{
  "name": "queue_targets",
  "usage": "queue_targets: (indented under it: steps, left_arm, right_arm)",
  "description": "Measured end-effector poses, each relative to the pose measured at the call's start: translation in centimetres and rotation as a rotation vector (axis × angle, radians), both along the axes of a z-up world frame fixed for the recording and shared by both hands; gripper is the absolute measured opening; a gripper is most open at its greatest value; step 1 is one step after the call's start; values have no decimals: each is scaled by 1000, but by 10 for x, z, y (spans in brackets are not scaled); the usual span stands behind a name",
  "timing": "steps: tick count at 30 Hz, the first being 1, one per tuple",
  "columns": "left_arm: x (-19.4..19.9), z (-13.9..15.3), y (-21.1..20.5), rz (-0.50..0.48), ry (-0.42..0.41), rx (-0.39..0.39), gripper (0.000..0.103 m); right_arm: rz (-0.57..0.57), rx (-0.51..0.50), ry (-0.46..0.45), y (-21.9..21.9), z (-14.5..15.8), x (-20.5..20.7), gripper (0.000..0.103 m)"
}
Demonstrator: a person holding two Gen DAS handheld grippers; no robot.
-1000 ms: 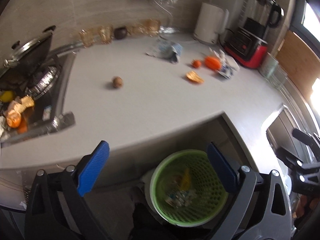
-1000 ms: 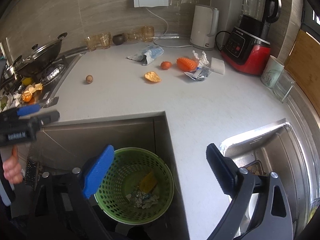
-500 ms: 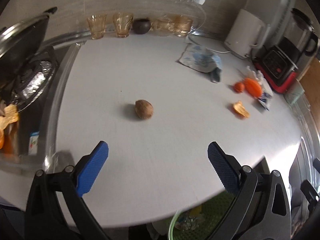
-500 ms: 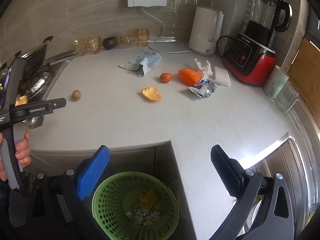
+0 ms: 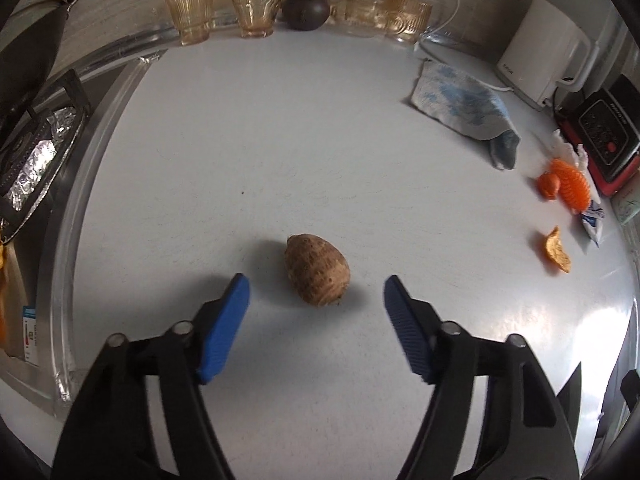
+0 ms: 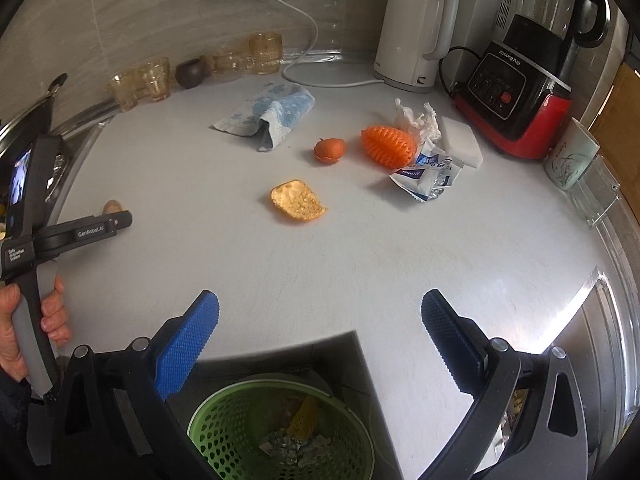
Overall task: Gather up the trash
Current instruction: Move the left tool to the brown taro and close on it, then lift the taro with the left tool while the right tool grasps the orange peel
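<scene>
Left claw (image 5: pixel 316 312) has moved from over the green bin (image 6: pixel 280 428) out across the bench (image 5: pixel 320 140); now spread wide, empty, straddling the brown nut-like lump (image 5: pixel 317 269). Grasp looks next. Right claw (image 6: pixel 320 328) wide, empty.

a white kettle (image 6: pixel 414 36) stands against the back wall beside a black-and-red blender (image 6: pixel 528 76). amber glasses (image 5: pixel 256 8) line the wall around a dark brown bowl (image 5: pixel 306 11). a white sponge (image 6: pixel 460 146) lies near the blender.
</scene>
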State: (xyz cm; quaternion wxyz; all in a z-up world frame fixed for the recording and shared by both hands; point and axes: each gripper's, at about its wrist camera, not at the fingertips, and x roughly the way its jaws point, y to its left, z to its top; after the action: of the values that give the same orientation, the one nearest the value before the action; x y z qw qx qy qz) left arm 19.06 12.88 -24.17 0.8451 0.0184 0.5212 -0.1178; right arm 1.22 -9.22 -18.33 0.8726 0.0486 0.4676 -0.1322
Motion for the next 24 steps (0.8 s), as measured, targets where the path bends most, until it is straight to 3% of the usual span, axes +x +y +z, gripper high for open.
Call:
queue_targets:
  steps: [7,18,20,24]
  left_arm:
    - [2,0,-2,9,-24,25,31]
    - [-13,16,-4,-59,-20,-22,31]
    - [-19,25,-5,-94,-28,-35,31]
    - [-30,38,-4,-150,-37,-63,31]
  right_arm:
    - [-19,-3,9,-11,-4,11,101]
    - [61,49,0,-23,-27,59,99]
    - [90,55,7,-24,-36,76,90]
    - [132,52,28,-25,-54,107,81]
